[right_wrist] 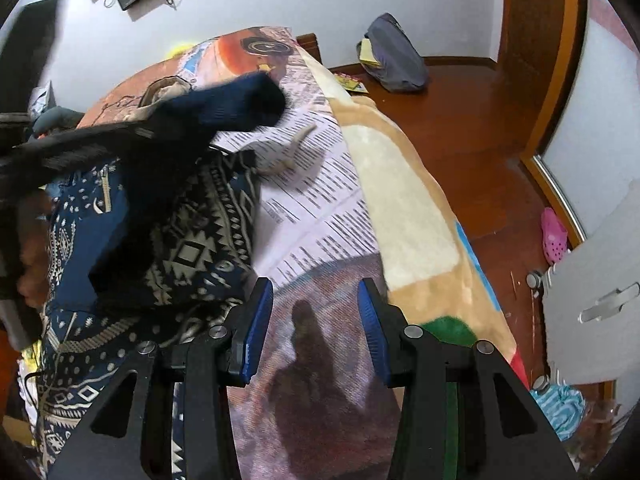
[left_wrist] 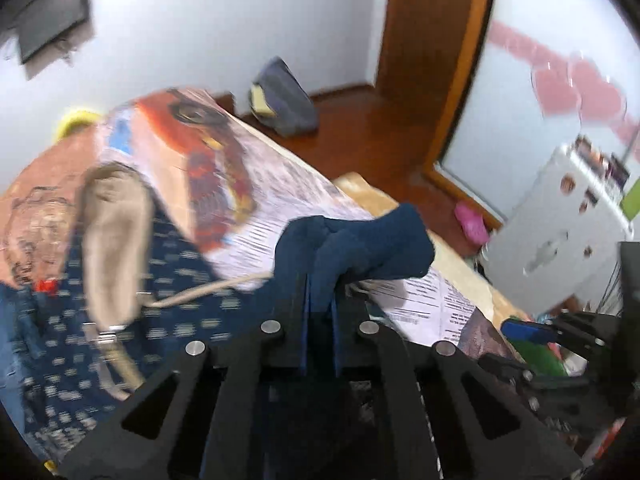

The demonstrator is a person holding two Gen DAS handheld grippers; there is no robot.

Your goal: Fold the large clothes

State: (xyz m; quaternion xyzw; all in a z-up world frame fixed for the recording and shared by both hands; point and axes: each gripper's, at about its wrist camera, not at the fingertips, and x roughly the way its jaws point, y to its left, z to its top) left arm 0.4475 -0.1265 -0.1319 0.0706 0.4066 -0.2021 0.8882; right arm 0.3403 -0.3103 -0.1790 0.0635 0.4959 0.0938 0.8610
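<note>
— Slippage worries us most: our left gripper [left_wrist: 320,280] has its jaws closed on a navy cuff [left_wrist: 360,240] of the patterned hoodie [right_wrist: 168,248], a thin bunched pinch that a hard pull could free.

— Our right gripper [right_wrist: 316,328] hangs half open, empty, over the bed [right_wrist: 404,216] near its right edge; the hoodie lies leftward. Containers? We see none holding anything.
</note>
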